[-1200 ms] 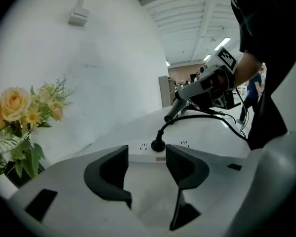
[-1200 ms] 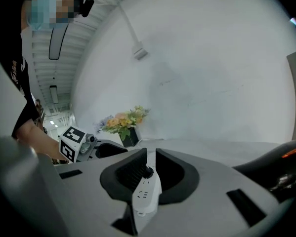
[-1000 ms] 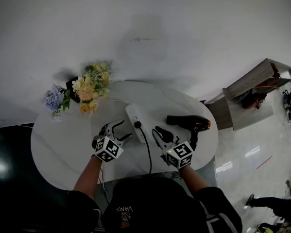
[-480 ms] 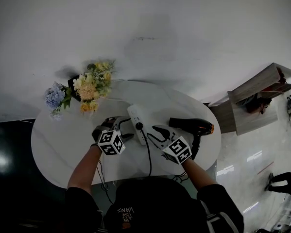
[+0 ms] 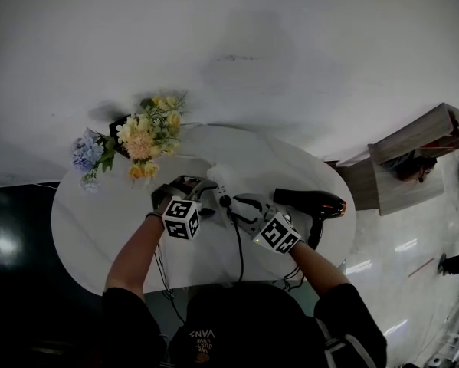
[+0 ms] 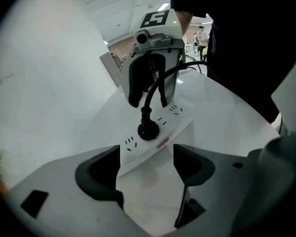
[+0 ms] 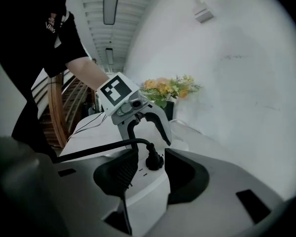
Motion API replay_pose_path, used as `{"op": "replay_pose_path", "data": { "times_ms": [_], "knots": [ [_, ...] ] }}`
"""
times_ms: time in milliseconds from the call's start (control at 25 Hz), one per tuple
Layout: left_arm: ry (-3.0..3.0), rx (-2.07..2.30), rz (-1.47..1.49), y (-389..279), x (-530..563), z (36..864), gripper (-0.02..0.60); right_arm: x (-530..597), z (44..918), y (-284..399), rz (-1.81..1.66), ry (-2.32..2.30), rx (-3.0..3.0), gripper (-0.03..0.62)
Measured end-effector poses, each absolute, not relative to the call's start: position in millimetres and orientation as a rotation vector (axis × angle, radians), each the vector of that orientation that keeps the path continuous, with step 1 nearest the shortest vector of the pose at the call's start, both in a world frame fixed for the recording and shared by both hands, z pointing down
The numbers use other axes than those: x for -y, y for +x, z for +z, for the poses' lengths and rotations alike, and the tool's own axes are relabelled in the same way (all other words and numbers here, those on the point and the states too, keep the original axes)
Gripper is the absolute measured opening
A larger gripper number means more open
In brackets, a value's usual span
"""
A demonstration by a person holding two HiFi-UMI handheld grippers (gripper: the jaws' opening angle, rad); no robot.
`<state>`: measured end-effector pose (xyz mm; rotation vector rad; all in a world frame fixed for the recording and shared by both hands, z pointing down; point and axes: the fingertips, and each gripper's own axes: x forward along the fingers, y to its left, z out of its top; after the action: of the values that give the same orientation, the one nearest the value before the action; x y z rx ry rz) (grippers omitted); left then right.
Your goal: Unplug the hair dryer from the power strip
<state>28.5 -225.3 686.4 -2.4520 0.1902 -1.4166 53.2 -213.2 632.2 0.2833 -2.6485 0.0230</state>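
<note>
A white power strip [image 5: 217,190] [image 6: 160,130] lies mid-table with the hair dryer's black plug [image 5: 225,202] [image 6: 148,131] [image 7: 154,162] seated in it. The cord [image 5: 238,245] runs off the near edge. The black hair dryer [image 5: 309,203] rests to the right. My left gripper [image 5: 207,199] [image 6: 147,167] is low over the strip's left end, its jaws opening, with the strip's end between them untouched. My right gripper [image 5: 235,208] [image 7: 150,174] faces it, jaws opening, the plug in the gap without either pad pressing on it.
The round white table [image 5: 99,221] stands against a white wall. A bunch of yellow and blue flowers [image 5: 141,140] [image 7: 167,89] sits at its back left. Wooden shelving [image 5: 413,167] stands to the right, over a glossy floor.
Both grippers have moved in and down from the near side onto the power strip and rolled to face each other. The right jaws, shut before, have opened round the plug.
</note>
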Motion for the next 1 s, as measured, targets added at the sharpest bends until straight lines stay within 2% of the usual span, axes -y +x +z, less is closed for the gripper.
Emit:
{"op": "replay_pose_path", "data": {
  "times_ms": [520,720,1000],
  "knots": [
    [-2.471,-0.012,-1.417,30.2,226.3,693.2,0.336,222.6,639.2,26.0,-0.21,0.026,2.615,0.152],
    [-2.459,-0.032,-1.411,30.4,230.2,692.2,0.336,220.3,643.5,22.0,-0.289,-0.016,2.6,0.087],
    [-2.458,-0.06,-1.401,29.9,233.5,692.6,0.309,220.7,640.4,21.9,-0.281,0.017,2.613,0.081]
  ]
}}
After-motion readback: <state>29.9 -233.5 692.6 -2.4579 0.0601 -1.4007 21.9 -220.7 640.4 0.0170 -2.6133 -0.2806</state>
